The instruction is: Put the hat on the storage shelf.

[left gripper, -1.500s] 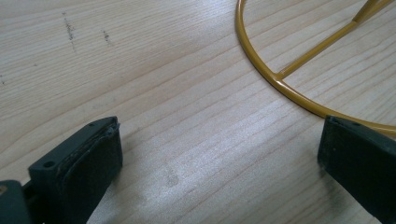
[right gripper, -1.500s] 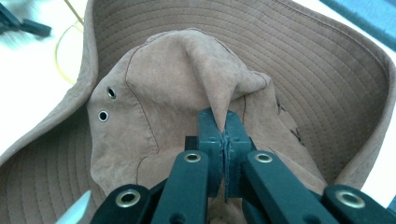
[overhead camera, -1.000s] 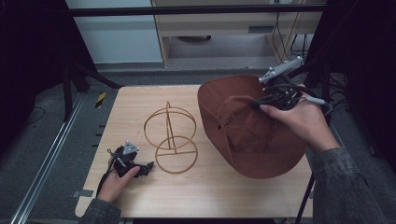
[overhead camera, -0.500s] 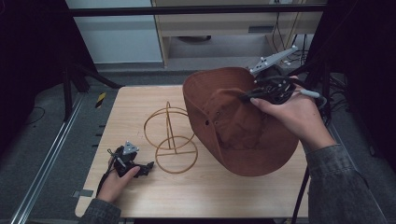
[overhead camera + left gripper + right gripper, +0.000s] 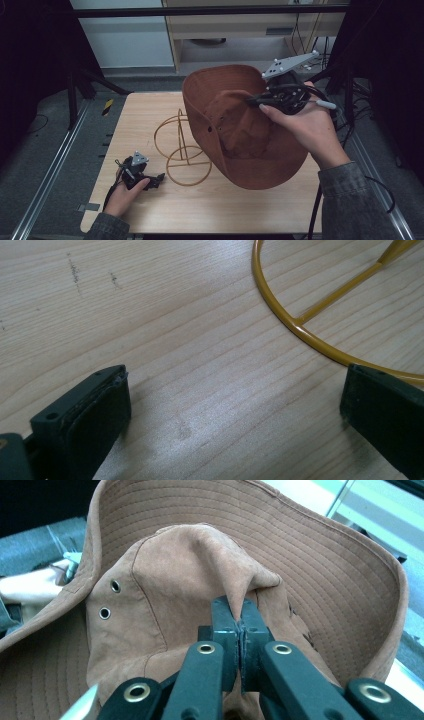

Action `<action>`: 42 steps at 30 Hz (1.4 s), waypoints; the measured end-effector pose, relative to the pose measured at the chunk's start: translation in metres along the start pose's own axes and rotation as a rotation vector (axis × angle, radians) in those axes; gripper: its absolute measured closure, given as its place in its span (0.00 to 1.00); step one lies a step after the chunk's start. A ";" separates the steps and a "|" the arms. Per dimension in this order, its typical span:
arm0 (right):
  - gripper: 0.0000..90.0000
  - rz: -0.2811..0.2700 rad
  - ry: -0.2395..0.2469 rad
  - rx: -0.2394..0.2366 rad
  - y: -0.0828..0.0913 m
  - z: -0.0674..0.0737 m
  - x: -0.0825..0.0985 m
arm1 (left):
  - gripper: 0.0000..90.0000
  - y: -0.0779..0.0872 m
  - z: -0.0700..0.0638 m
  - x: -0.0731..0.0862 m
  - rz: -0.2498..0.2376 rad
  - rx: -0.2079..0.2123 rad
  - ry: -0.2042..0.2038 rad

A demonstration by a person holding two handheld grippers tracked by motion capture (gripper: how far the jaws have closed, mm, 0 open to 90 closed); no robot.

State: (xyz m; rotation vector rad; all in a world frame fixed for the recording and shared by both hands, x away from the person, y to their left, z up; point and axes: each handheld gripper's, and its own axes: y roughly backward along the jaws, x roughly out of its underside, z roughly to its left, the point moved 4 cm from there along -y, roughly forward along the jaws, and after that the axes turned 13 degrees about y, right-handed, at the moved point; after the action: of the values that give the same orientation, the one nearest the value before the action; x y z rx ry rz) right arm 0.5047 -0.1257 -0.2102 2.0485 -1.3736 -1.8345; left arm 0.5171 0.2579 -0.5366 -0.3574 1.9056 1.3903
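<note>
A brown wide-brimmed hat hangs tilted above the right half of the table, its brim reaching over the stand. My right gripper is shut on a pinched fold of the hat's crown, jaws pressed together on the suede. A gold wire hat stand sits on the table's middle, partly hidden by the brim. My left gripper rests open on the wood at the front left, just left of the stand's base ring. Nothing lies between its jaws.
The light wooden table has bare wood at its left and front. Metal rails run along the floor at the left. A cabinet stands beyond the table's far edge. Cables trail at the right.
My right gripper has lifted the hat and carried it leftward toward the stand, tipping the brim up. The left gripper has stayed in place.
</note>
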 end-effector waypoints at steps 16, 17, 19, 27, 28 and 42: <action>0.99 -0.059 0.020 0.008 -0.017 0.012 -0.032 | 0.00 0.000 0.000 0.000 0.001 0.001 0.000; 0.99 -0.065 0.022 0.007 -0.018 0.012 -0.035 | 0.00 0.000 0.000 0.000 0.001 0.001 0.000; 0.99 -0.076 0.030 0.005 -0.021 0.015 -0.040 | 0.00 0.000 0.000 0.000 0.001 0.001 -0.001; 0.99 -0.091 0.036 -0.001 -0.033 0.020 -0.049 | 0.00 0.000 0.000 0.000 0.005 0.003 -0.001; 0.99 -0.094 0.036 -0.002 -0.035 0.020 -0.050 | 0.00 0.000 0.000 0.000 0.004 0.003 -0.001; 0.99 -0.106 0.039 -0.026 -0.052 0.025 -0.061 | 0.00 0.000 0.000 0.000 0.005 0.003 -0.001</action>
State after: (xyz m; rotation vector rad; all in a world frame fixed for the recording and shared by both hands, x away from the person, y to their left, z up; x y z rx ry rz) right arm 0.5197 -0.0436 -0.2005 2.1715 -1.2484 -1.8316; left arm 0.5171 0.2581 -0.5364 -0.3506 1.9083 1.3907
